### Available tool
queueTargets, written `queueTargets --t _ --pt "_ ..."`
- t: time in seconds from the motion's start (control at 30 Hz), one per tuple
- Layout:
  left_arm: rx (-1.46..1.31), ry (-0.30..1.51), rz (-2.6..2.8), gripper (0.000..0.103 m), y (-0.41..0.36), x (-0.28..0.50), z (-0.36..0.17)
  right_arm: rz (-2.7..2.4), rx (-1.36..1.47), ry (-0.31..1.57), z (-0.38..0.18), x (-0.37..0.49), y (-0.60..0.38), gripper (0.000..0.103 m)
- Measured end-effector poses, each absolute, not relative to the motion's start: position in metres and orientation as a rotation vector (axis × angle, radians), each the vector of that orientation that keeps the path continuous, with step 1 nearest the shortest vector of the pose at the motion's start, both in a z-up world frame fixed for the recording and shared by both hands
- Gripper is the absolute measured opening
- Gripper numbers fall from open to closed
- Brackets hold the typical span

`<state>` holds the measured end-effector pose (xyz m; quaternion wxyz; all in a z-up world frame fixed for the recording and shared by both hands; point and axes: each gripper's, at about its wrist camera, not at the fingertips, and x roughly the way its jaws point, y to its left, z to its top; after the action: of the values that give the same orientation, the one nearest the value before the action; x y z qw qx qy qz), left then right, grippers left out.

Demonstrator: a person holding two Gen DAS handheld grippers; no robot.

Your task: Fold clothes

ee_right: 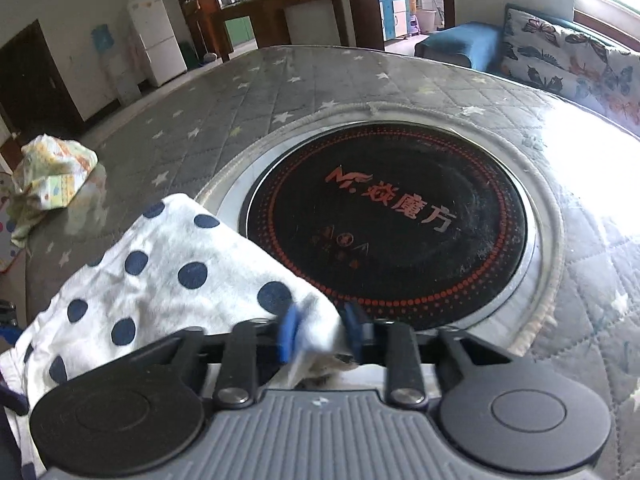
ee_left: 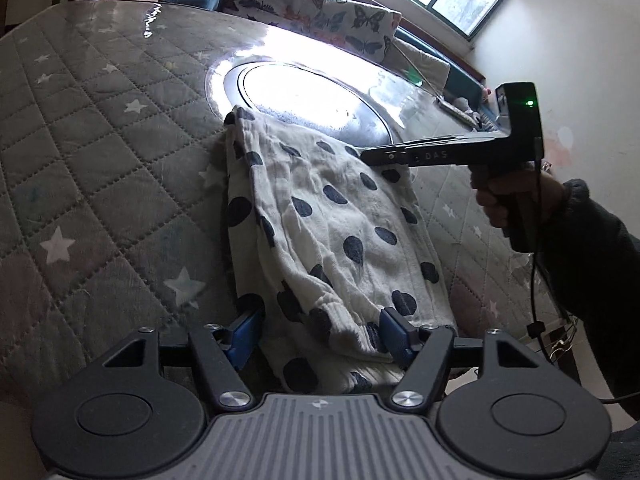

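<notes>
A white garment with dark blue polka dots [ee_left: 332,236] lies on the quilted table cover, partly folded, reaching from the table's near edge to the round cooktop. My left gripper [ee_left: 320,334] is open, its blue pads on either side of the garment's near end. My right gripper [ee_right: 320,330] has a corner of the same garment [ee_right: 168,276] between its blue pads, the jaws narrowed on it. It also shows in the left wrist view [ee_left: 384,156] at the garment's far right edge.
A round black induction cooktop [ee_right: 400,224] is set in the middle of the table, with a grey star-patterned quilted cover [ee_left: 80,160] around it. A crumpled yellow-patterned cloth [ee_right: 52,180] lies at the table's far left. A butterfly-print cushion [ee_left: 312,4] lies behind the table.
</notes>
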<state>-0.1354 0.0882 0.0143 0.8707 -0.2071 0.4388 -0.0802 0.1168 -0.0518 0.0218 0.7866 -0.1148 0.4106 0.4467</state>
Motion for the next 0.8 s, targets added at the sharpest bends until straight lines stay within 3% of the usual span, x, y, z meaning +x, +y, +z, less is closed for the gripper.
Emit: queueTargets --t 0.1,0.2,0.4,0.8 --pt "-0.412 0.919 -0.176 0.045 0.089 -0.13 0.016 0.949 -0.296 0.853 0.026 0.106 -0.052 0.011" --pt "-0.367 0.914 -0.178 0.04 0.088 -0.12 0.017 0.905 -0.355 0.809 0.032 0.094 -0.056 0.009" --pt "-0.247 0.893 -0.209 0.037 0.082 -0.083 0.019 0.745 -0.376 0.786 0.041 0.077 -0.087 0.008" --pt "-0.079 0.853 -0.261 0.038 0.064 -0.005 0.013 0.517 -0.117 0.934 0.04 0.025 -0.177 0.008"
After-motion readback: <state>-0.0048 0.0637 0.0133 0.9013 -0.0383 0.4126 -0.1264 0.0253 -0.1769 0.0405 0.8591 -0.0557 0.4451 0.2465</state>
